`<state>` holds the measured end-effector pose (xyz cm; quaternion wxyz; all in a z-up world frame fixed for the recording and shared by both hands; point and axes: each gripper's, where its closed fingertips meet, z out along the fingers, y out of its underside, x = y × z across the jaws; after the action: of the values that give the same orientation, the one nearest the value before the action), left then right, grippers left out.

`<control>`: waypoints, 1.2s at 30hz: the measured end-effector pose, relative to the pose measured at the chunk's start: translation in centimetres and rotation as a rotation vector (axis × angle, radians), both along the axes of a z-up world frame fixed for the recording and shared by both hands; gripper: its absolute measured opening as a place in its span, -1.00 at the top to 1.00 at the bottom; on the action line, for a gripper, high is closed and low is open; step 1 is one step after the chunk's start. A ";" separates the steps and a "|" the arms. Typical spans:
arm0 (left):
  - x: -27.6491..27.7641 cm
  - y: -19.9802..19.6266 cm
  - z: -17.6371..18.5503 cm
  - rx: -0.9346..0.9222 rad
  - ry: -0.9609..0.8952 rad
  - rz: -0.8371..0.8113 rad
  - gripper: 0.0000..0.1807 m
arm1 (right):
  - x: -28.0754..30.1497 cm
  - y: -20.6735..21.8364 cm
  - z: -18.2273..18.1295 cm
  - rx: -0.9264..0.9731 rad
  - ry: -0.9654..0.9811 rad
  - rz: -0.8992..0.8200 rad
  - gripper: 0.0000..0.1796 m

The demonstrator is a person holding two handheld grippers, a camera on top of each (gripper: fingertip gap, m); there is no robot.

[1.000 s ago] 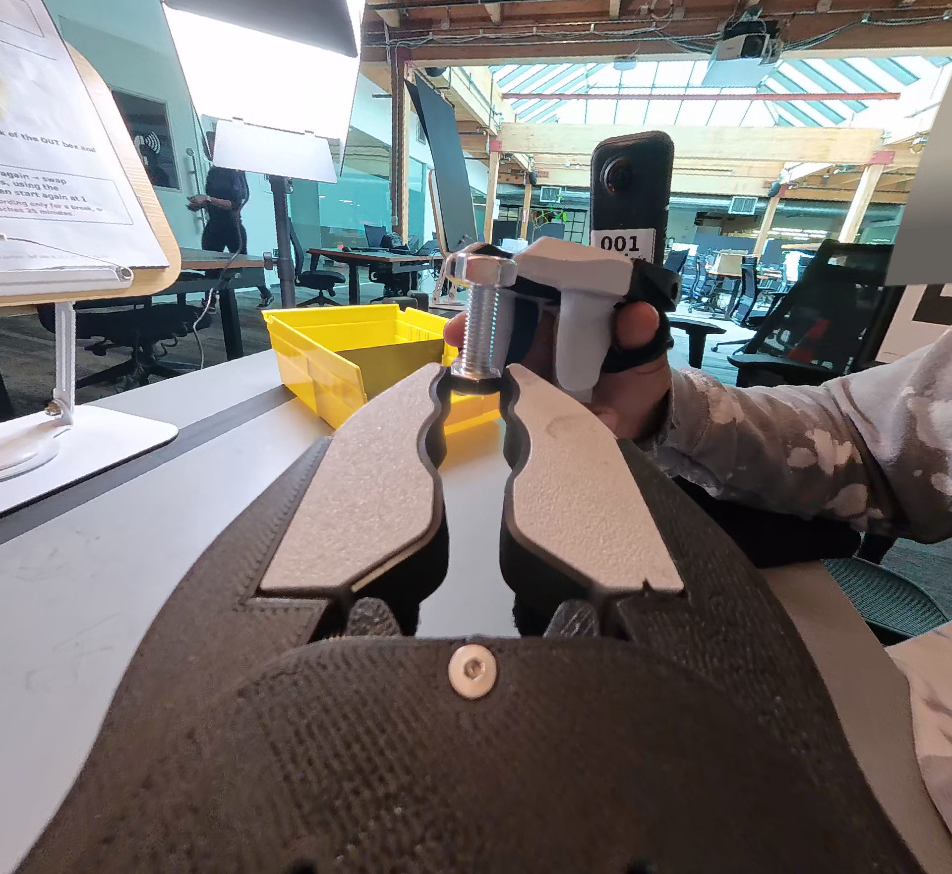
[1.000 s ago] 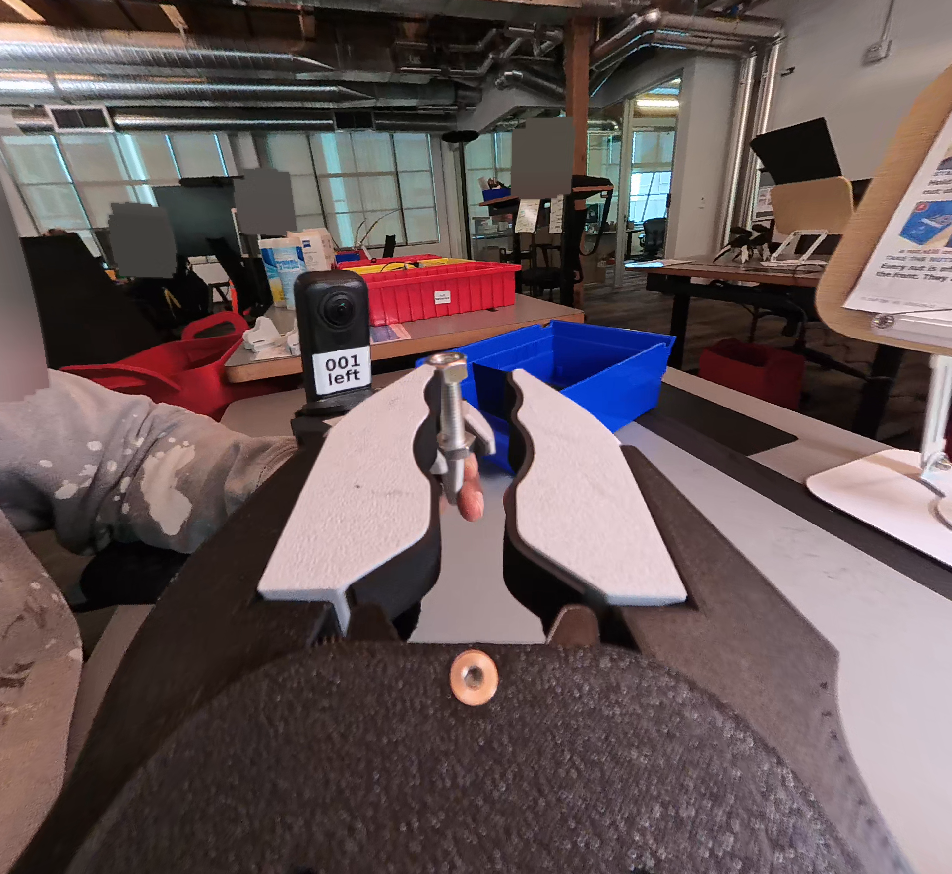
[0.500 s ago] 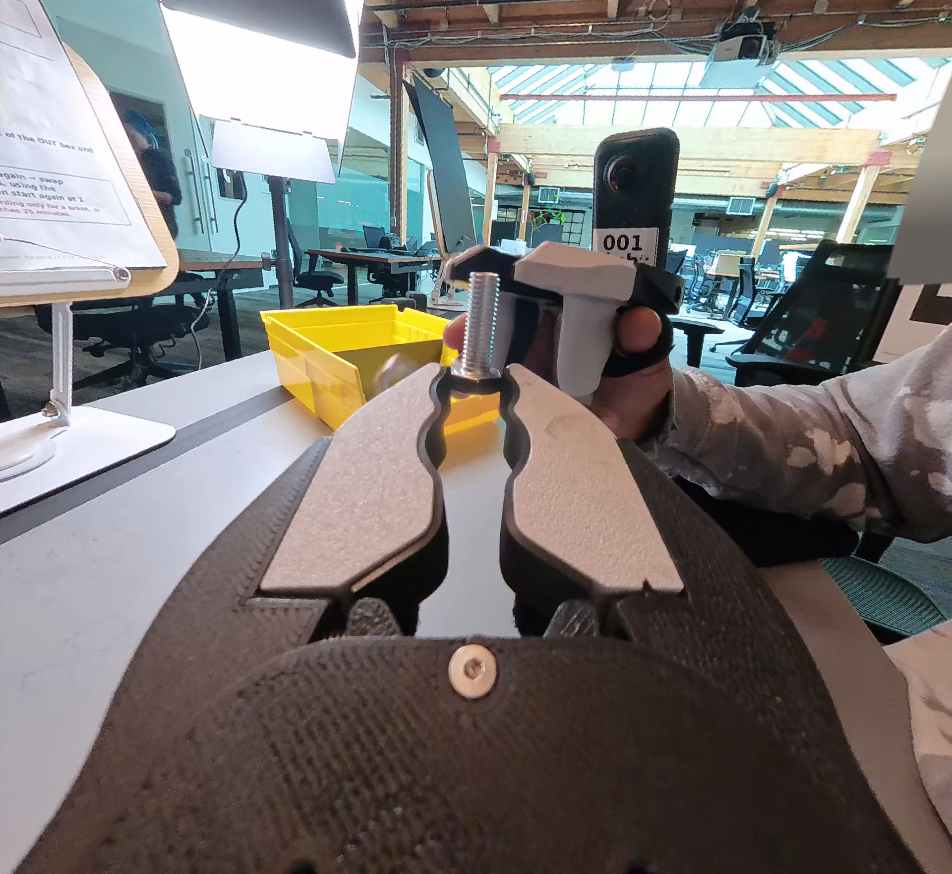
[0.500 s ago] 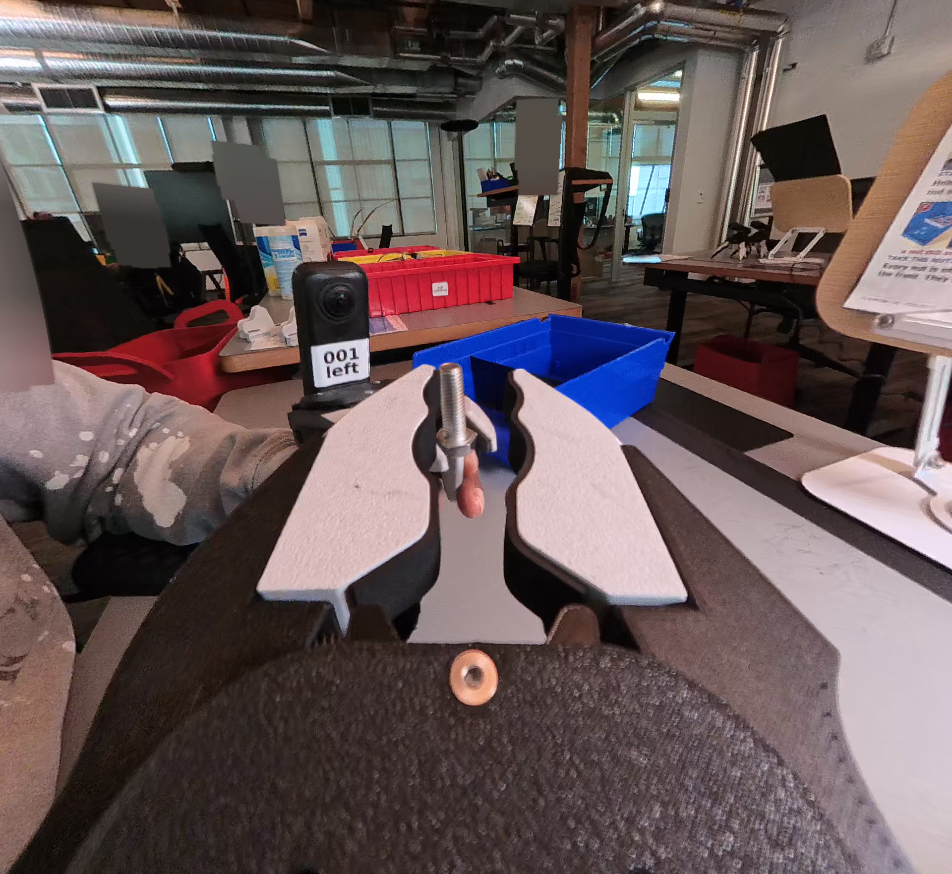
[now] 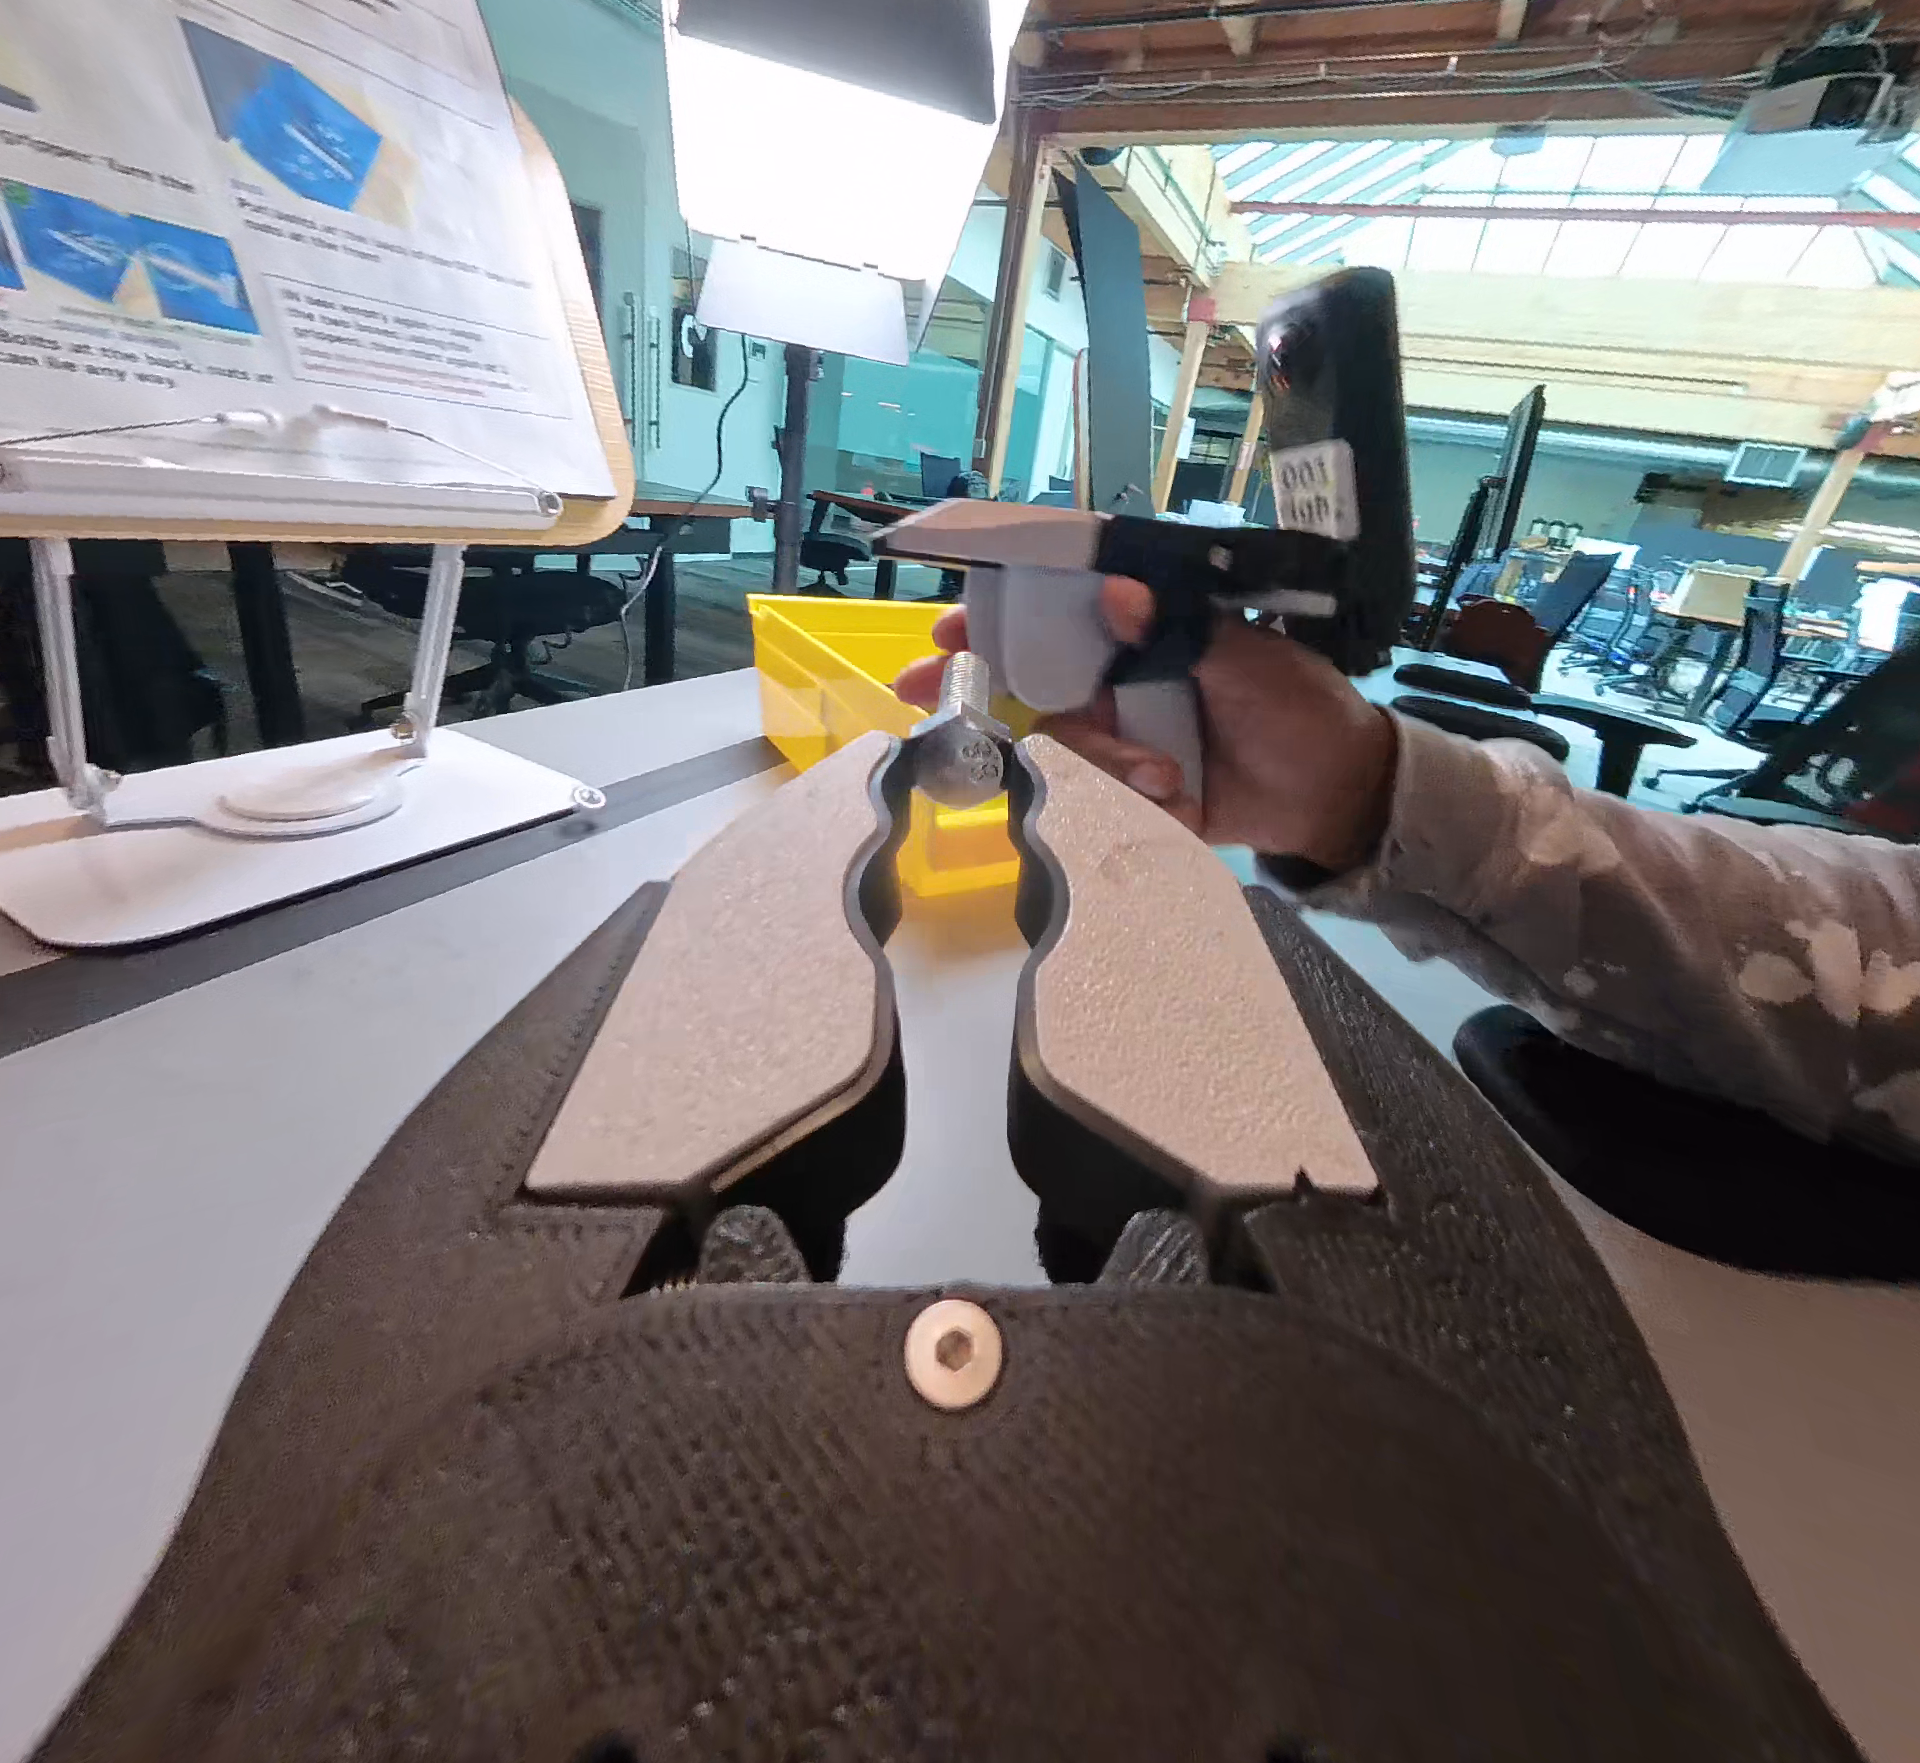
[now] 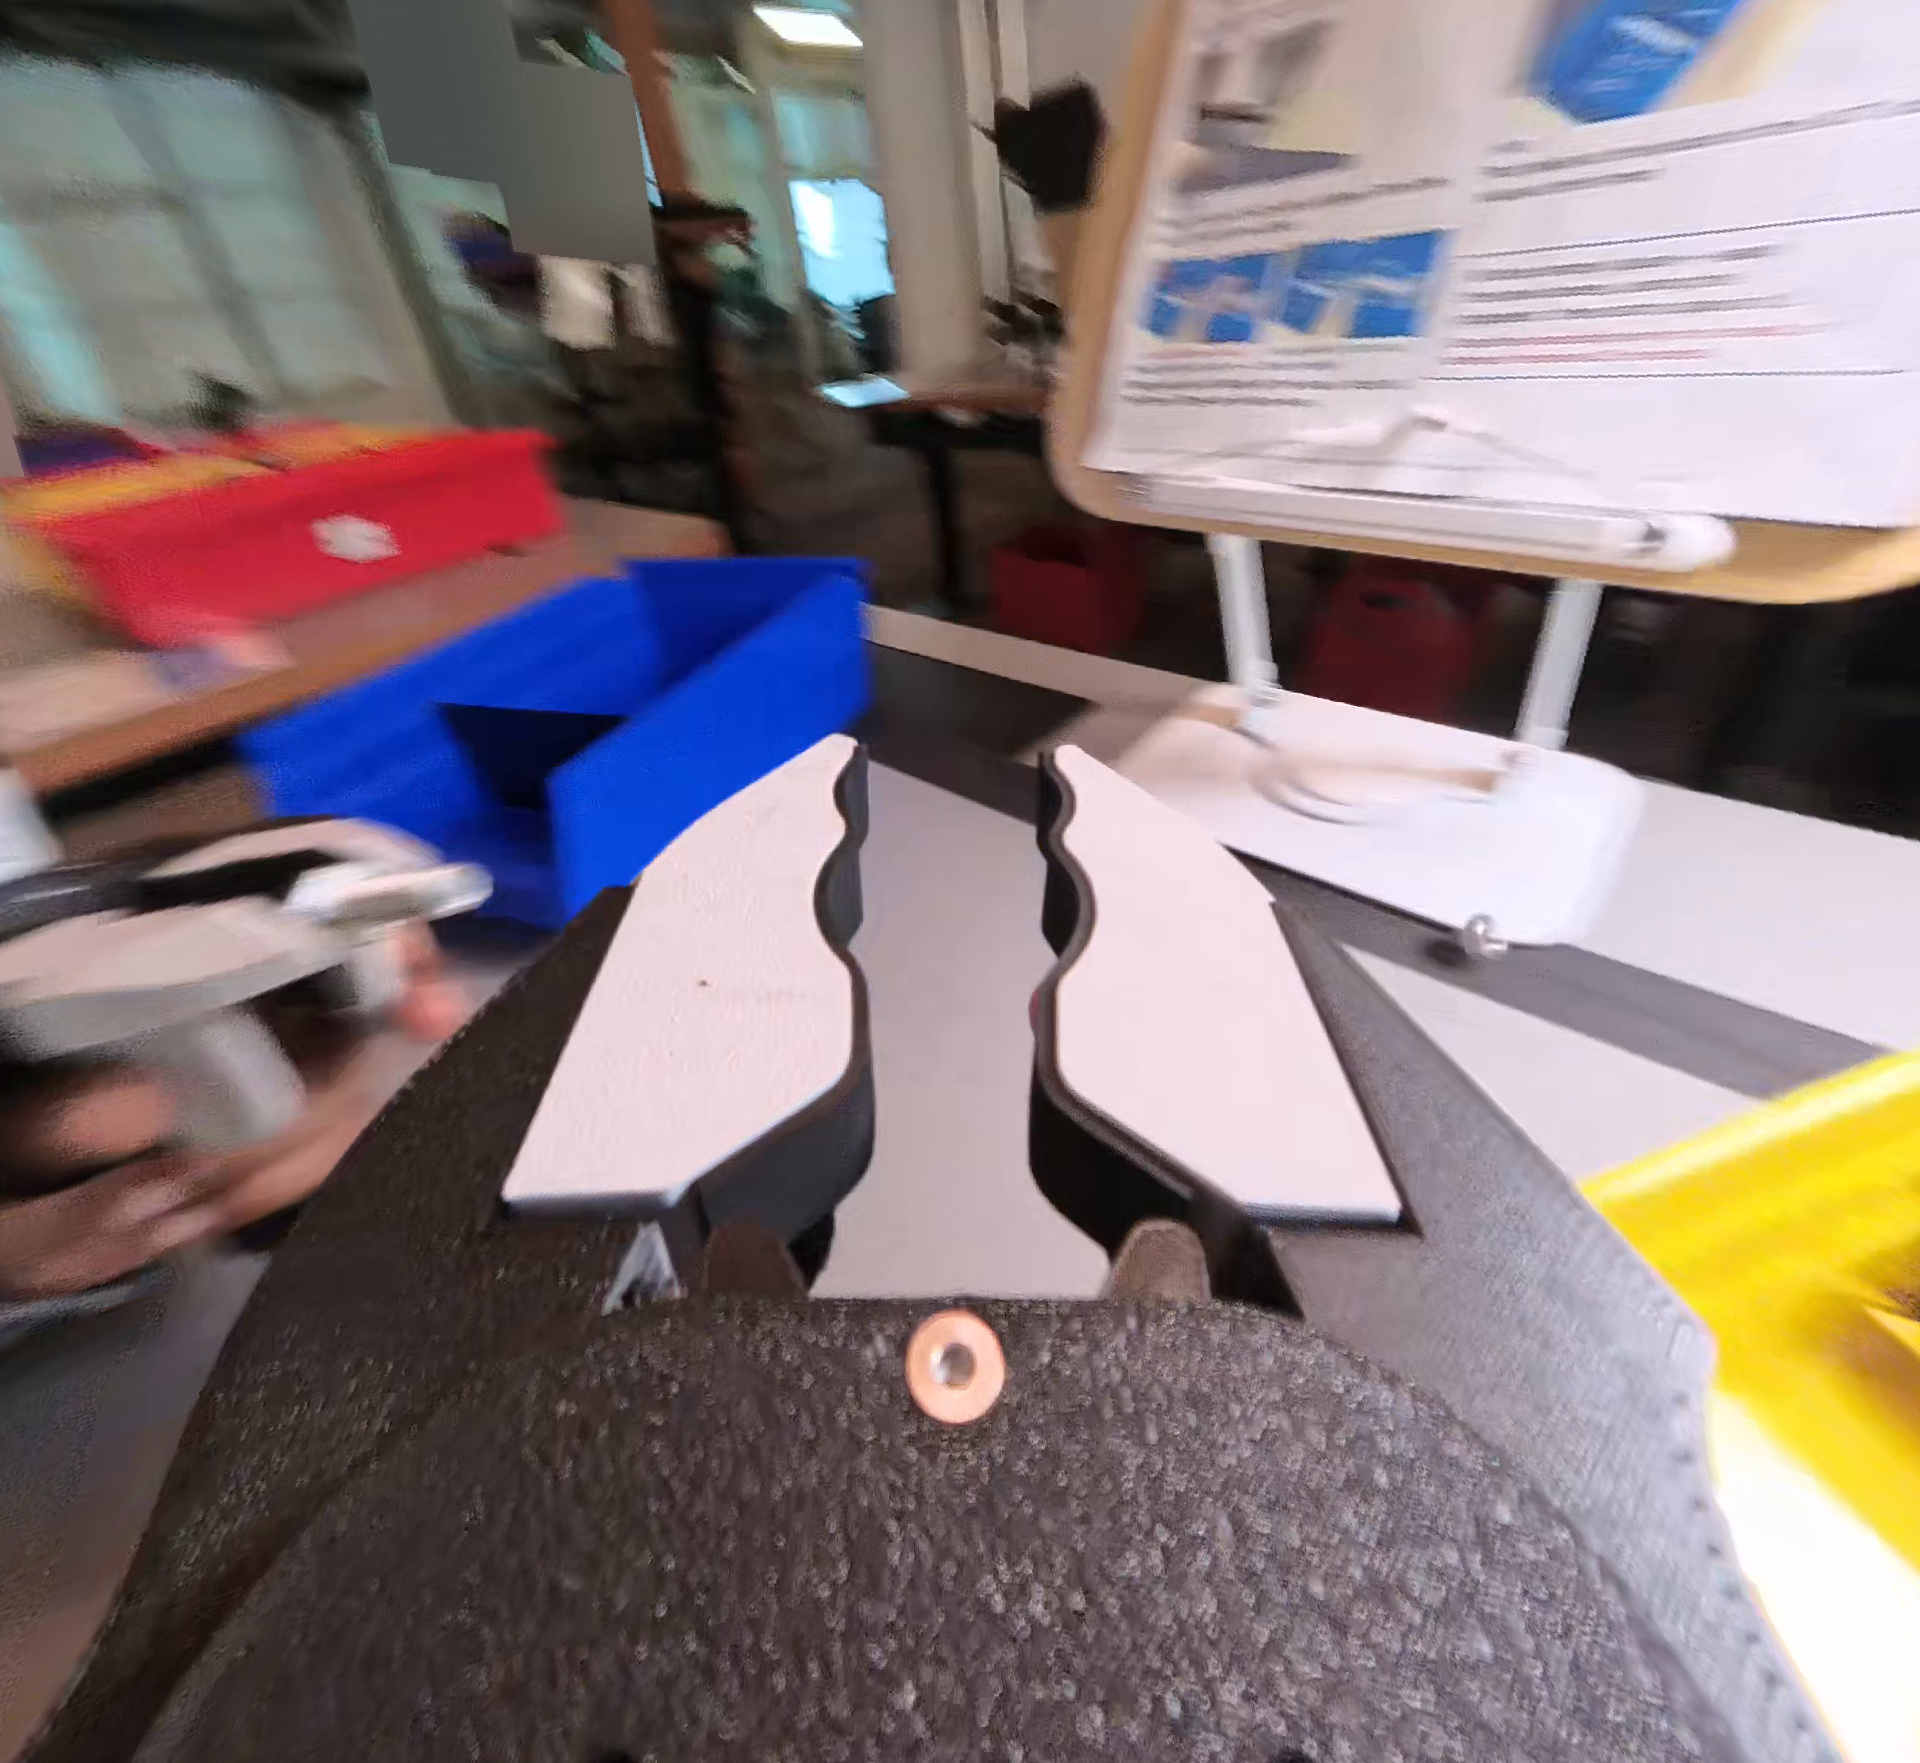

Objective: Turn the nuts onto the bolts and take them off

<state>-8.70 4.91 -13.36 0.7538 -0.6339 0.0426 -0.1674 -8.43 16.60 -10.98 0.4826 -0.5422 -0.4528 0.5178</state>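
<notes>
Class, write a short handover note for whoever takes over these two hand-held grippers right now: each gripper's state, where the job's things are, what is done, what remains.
Left hand-held gripper: shut on the silver hex-head steel bolt, clamped by its head, with no nut on the visible thread.
Right hand-held gripper: open, empty.
Yellow plastic bin lies beyond the bolt; blue plastic bin sits ahead-left of the right gripper.
Left: no nut in view; the right view is blurred.
</notes>
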 end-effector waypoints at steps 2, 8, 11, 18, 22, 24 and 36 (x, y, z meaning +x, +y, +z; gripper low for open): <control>-0.2 0.1 -0.1 -0.013 0.000 0.004 0.80 | -1.5 4.4 -0.1 0.055 -0.139 -0.152 0.67; 0.0 0.1 -0.6 -0.033 0.010 -0.006 0.80 | -6.0 14.1 1.6 0.026 -0.259 -0.339 0.61; -0.1 0.0 -0.2 -0.016 0.015 -0.011 0.80 | -6.1 15.8 3.0 0.030 -0.225 -0.369 0.60; -0.8 0.2 -0.1 -0.012 -0.022 -0.026 0.80 | -4.6 17.4 2.2 0.076 -0.290 -0.398 0.58; -0.7 0.3 -0.3 -0.018 -0.020 -0.027 0.80 | -4.6 17.1 0.3 0.132 -0.412 -0.337 0.59; -0.7 0.3 -0.4 -0.022 -0.020 -0.027 0.80 | -4.8 16.3 -1.4 0.165 -0.527 -0.264 0.59; -0.9 0.4 -0.6 -0.039 -0.015 -0.013 0.80 | -4.6 10.3 -5.4 0.213 -0.728 -0.194 0.59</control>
<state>-9.58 5.29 -13.97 0.7406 -0.6470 0.0378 -0.1777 -12.98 26.94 -16.40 0.3905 -0.6776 -0.5923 0.1937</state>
